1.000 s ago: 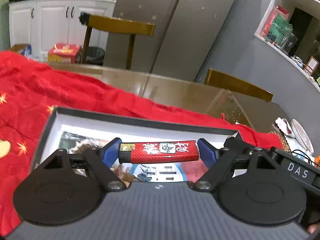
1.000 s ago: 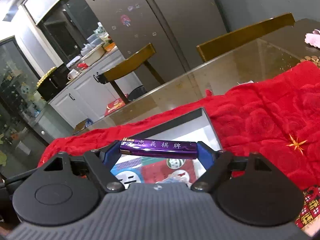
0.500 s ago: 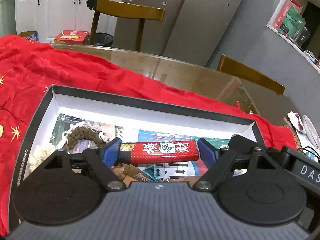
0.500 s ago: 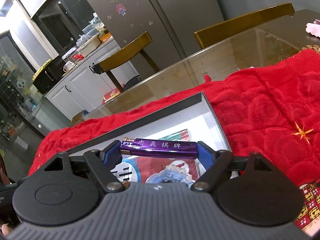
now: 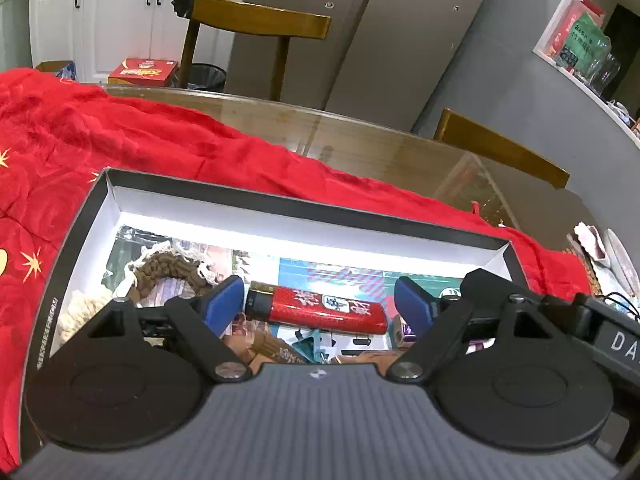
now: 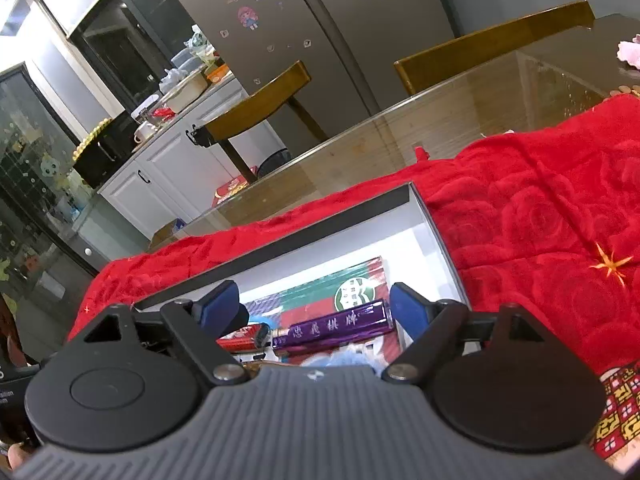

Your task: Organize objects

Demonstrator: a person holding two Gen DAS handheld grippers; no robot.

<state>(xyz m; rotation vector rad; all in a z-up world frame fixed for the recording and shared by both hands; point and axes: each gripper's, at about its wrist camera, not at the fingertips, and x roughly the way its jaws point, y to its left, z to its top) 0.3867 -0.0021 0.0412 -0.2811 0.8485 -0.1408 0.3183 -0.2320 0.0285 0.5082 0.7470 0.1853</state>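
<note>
Red lighter point(image 5: 318, 307) is down in the box point(image 5: 280, 206), lying tilted on the clutter, and the left gripper point(image 5: 318, 304) stands around it with its blue pads clear of both ends, nothing clamped. Over on the other side, the purple lighter point(image 6: 334, 328) lies slanted in the same box, between the fingers of the right gripper point(image 6: 314, 306), whose jaws are opening right now; the pads look off it at both ends, so it rests on the contents, not in a grip.

So this looks like the release step, two drops at once. To do it cleanly, I'd say keep both sets of fingers wide and lift straight back along the way they point, so a pad doesn't catch a lighter end and drag it out. The purple one sits close to the right-hand pad, so that side needs the most care. The red one's dark cap end is near the left pad; same caution there.

Count time: two lighters, one red, one purple, and from the right view they lie nearly end to end. One box, dark rim, white walls, sitting on a red cloth point(image 5: 120, 136) spread over a glass-topped table point(image 5: 360, 148). Inside it also a brown braided rope point(image 5: 168, 270) and printed packets point(image 6: 344, 284) underneath; how many packets I can't tell. Two wooden chairs point(image 5: 256, 20) behind the table.
</note>
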